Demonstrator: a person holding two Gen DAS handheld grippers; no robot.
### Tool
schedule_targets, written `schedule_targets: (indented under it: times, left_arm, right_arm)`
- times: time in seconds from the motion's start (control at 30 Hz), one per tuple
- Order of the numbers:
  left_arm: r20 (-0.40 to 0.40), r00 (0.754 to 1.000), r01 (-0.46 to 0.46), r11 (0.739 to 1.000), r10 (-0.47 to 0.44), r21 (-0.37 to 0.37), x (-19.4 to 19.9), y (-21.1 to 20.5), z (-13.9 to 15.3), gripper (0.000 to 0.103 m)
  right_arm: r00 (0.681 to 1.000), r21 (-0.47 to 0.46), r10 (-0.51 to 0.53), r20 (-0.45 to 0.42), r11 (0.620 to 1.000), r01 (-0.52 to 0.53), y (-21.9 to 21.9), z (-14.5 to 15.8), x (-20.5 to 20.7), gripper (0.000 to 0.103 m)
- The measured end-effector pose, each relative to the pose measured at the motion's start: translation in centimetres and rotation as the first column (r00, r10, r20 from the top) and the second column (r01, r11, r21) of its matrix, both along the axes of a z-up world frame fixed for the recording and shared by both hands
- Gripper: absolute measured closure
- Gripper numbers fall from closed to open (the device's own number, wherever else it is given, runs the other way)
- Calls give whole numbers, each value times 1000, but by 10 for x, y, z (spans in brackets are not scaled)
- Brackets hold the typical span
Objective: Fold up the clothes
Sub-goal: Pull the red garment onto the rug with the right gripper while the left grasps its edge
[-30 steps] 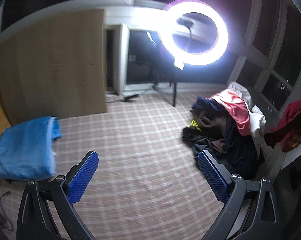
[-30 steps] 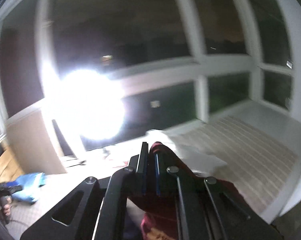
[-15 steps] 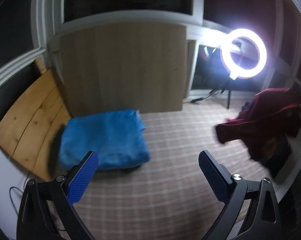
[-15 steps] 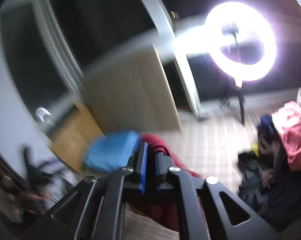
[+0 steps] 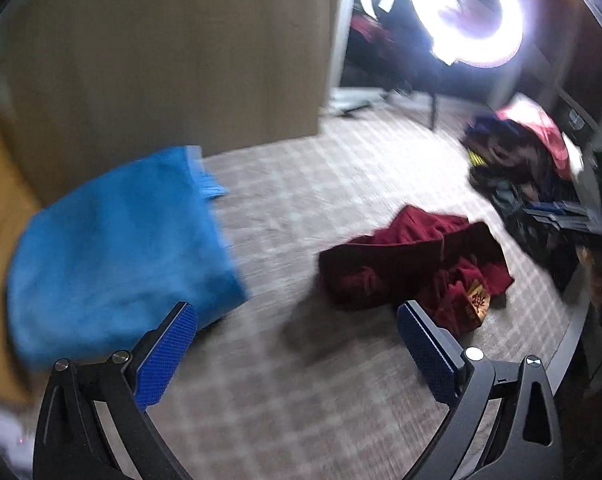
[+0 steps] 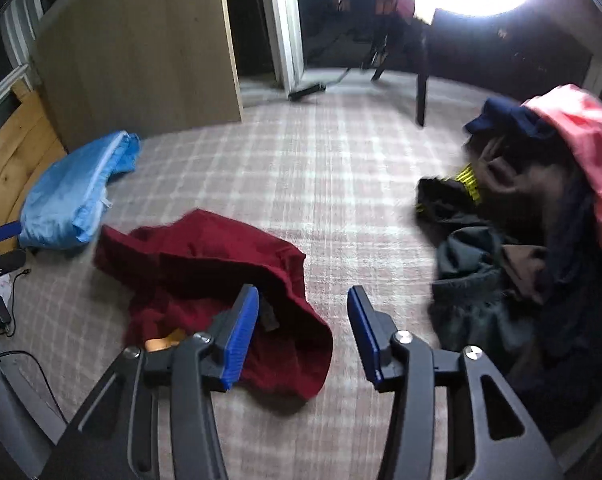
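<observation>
A crumpled dark red garment [image 6: 205,276] lies on the checked mat [image 6: 333,184]; it also shows in the left wrist view [image 5: 413,264], with a gold patch on it. My right gripper [image 6: 303,328] is open and empty just above the garment's near right edge. My left gripper [image 5: 297,344] is open and empty, above the mat between the red garment and a folded blue garment [image 5: 117,248], which also shows in the right wrist view [image 6: 73,192].
A pile of unfolded clothes [image 6: 541,208] with a pink piece on top lies at the right of the mat. A wooden board [image 6: 141,48] stands at the back left. A bright ring light [image 5: 473,20] on a stand is at the back. Cables lie at the left edge.
My right gripper has opened and let go of the red garment, which now lies on the mat. Both grippers have swung down toward the mat.
</observation>
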State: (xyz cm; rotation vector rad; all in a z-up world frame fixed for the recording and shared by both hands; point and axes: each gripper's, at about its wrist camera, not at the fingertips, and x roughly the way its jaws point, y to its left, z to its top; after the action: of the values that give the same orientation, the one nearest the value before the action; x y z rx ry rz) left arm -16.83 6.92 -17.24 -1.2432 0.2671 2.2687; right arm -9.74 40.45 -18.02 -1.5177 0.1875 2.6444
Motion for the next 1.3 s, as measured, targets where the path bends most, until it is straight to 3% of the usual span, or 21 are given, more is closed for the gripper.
schedule_targets:
  times: [0.13,0.23,0.3,0.33,0.37,0.4,0.43,0.47,0.53,0.8,0.87,0.93,0.97,1.07,1.17,1.3]
  left_arm:
    - [48,998,42,999,-42,-6,-11,17,-16,3]
    - [83,994,74,997,-73,-10,-20,31,-28,3]
    - [107,990,95,995,-93,-11,-26,39,-35,11]
    - [119,987,106,994,-104,-12,-28,44,-39,33]
    - [131,985,116,993,-114,-12,-31,48,-43,61]
    - [143,982,127,992,-124,-12,-34,52,-47,72]
    - [155,979,138,990,-134,-13,-37,57,-51,88]
    - [166,976,148,989,-144,-13,-40,61,-55,93]
    - [178,972,155,988,-156,18,-39,62,-51,96]
    - [64,983,163,976,-173,147,3,24,38,99]
    - [44,985,160,973,-169,166,14,15,56,99]
    - [55,991,119,986,-126,117,0,18,43,99]
    - [60,993,98,991,-104,91,-7,20,36,100]
    - [70,997,36,999,-37,15,-28,24,16,103]
    - [109,994,-10,1000,11,-11,-44,22,-9,103]
    - [167,985,-35,999,35,-4,-41,16,-24,101]
  right_arm:
    - [998,-31,62,20,998,-61,3,-30,-21,57]
    - [994,-55,109,34,993,-107,6,-52,-36,51]
    - [990,-63,136,47,989,-133,4,-62,-44,51]
    - [987,-68,149,53,987,-146,3,-66,-47,52]
    - [985,-96,163,52,983,-157,4,-67,-47,68]
    - [983,-128,176,49,977,-168,6,-68,-46,95]
    - [981,-159,189,46,971,-179,7,-68,-45,98]
    - [982,-161,183,45,972,-173,9,-64,-42,98]
    - [983,-166,184,18,970,-178,16,-47,-33,98]
    - [971,-168,209,-115,960,-226,35,40,-2,98]
    - [972,-157,207,-109,962,-222,35,43,-7,95]
    - [979,-84,186,-79,978,-192,34,32,-17,71]
    - [984,-36,168,-53,985,-170,35,22,-23,52]
    - [994,109,106,20,988,-107,38,-8,-40,50]
    - [993,-17,116,11,993,-116,46,-23,-24,50]
    - [996,-22,77,53,997,-76,56,-41,-15,50]
